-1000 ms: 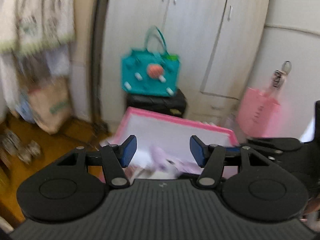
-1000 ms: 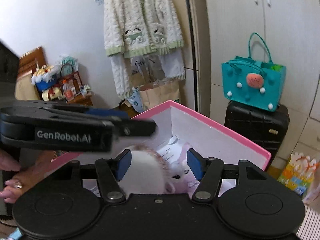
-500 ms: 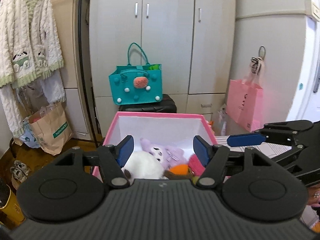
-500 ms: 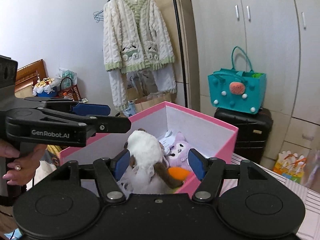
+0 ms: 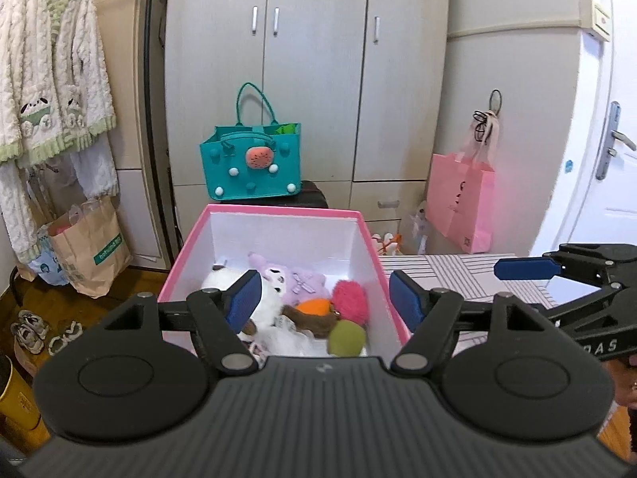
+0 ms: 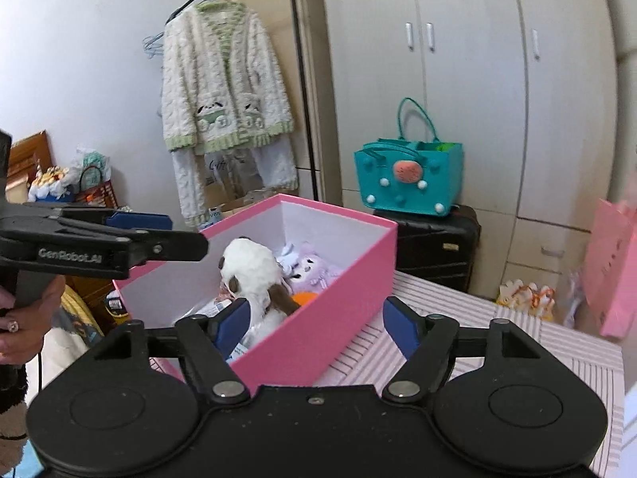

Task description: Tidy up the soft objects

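In left wrist view: left gripper (image 5: 323,294) fingers empty, opening; pink box (image 5: 278,212) of plush toys (image 5: 302,302) straight ahead, long axis pointing away, on striped bench (image 5: 458,267). Box sits farther off than half second ago.

In right wrist view: right gripper (image 6: 316,324) fingers empty, opening; box ahead-left, angled.

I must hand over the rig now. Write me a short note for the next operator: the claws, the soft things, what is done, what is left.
Left claw: empty, jaws opening, above the pink box.
Right claw: empty, jaws opening, at the box's near corner.
In the box: white plush, purple plush, pink pompom, green ball, orange piece.
Done: these toys are boxed.
Left: no loose soft thing shows on the striped cloth; check outside the view.
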Demonstrator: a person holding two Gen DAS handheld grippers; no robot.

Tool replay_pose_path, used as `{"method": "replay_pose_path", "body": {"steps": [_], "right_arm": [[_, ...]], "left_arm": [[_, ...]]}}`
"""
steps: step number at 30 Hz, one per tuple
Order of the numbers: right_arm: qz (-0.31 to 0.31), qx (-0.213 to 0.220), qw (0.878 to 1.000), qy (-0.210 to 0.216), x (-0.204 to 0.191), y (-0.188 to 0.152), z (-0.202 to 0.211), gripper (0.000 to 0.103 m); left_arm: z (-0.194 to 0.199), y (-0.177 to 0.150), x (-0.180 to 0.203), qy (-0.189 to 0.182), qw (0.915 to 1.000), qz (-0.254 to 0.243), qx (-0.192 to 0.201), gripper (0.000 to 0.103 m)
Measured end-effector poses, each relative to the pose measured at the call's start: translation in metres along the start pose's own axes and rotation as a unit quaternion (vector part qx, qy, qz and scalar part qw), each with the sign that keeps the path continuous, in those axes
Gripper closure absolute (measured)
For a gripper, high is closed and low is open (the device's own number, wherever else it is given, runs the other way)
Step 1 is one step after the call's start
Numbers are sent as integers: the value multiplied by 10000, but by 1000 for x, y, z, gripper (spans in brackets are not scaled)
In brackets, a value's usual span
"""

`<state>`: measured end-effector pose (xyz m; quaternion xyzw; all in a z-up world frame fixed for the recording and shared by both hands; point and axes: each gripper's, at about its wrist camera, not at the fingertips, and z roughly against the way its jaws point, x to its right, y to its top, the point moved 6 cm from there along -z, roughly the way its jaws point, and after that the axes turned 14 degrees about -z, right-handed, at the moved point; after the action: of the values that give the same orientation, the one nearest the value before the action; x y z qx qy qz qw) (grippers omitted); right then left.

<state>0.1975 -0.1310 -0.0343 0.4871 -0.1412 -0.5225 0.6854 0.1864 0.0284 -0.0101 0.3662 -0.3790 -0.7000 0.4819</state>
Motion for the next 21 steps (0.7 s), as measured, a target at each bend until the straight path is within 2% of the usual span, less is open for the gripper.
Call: {"method": "replay_pose_path", "body": {"steps": [2, 3, 6, 10, 15, 17, 21], "right_arm": [[-28, -3, 9999, -99, 6, -3, 6, 8], [36, -56, 9998, -164, 7, -6, 8, 6], [-5, -448, 9987, -225, 11, -14, 11, 6], [-420, -566, 9961, -534, 19, -19, 22, 6], [-981, -667, 9902, -736, 31, -25, 44, 6], [-1233, -510, 9876, -825, 35, -27, 55, 6], [-933, -130, 9850, -1445, 34, -37, 72, 6]], "left_arm": [[6, -1, 6, 22, 10000, -20, 36, 28], [9, -1, 8, 46, 10000, -23, 60, 23], [15, -2, 14, 83, 9998, -112, 133, 9], [22, -5, 19, 303, 9993, -197, 123, 2], [28, -9, 25, 399, 9985, -302, -210, 0], [30, -12, 28, 519, 9974, -378, -335, 0], [38, -20, 34, 629, 9962, -301, -530, 0]]}}
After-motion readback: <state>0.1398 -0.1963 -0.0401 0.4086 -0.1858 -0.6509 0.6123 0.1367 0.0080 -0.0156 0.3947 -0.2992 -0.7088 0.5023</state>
